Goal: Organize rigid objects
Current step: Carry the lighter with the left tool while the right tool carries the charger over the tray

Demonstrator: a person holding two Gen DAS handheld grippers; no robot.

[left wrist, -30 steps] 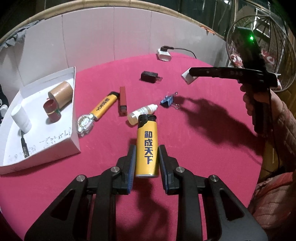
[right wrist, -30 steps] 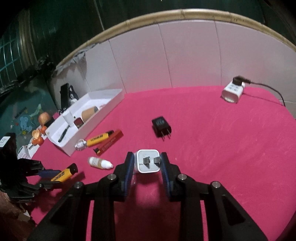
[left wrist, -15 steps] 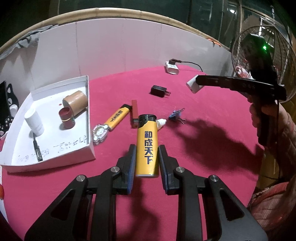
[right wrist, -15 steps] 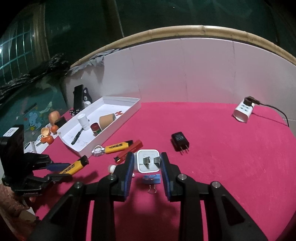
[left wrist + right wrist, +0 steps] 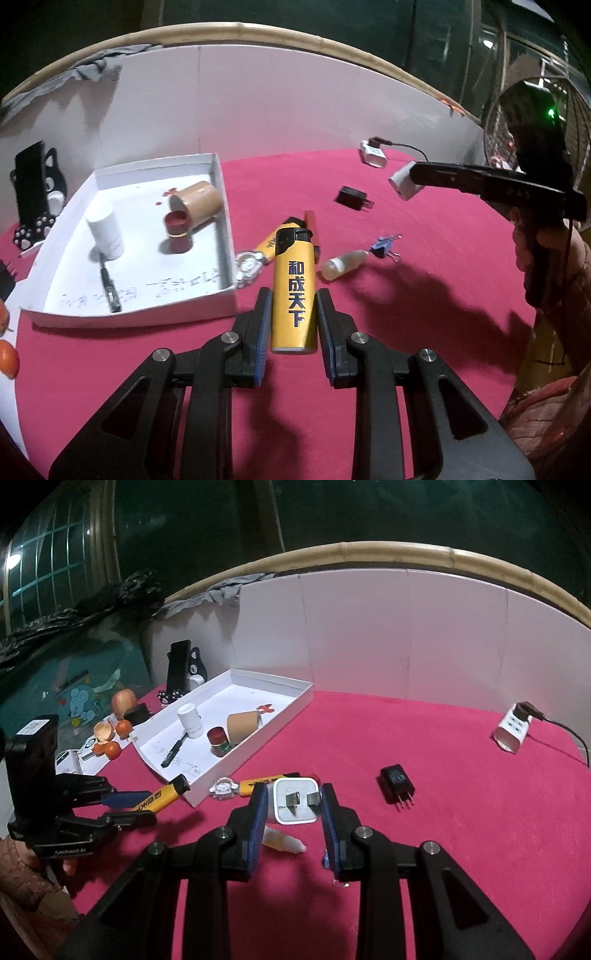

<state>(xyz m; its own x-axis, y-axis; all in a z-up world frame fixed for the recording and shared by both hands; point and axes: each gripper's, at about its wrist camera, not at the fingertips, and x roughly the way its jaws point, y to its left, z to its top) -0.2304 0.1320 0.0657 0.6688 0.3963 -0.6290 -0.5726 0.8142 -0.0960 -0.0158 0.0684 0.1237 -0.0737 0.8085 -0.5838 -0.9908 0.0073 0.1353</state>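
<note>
Left wrist: left hand-held gripper (image 5: 293,317) pinching yellow lighter (image 5: 294,291) — long axis forward, black cap away; right hand-held gripper (image 5: 294,805) pinching white charger (image 5: 295,800).

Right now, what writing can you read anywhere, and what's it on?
"和成天下": held yellow lighter.
Second yellow lighter on the table: print too small.
Handwriting on white tray floor: illegible.
Left gripper body label: blurred.

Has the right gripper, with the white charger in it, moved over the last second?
Yes. In the right wrist view the right gripper carried the white charger away from the black charger, towards the white tray on its left.
</note>
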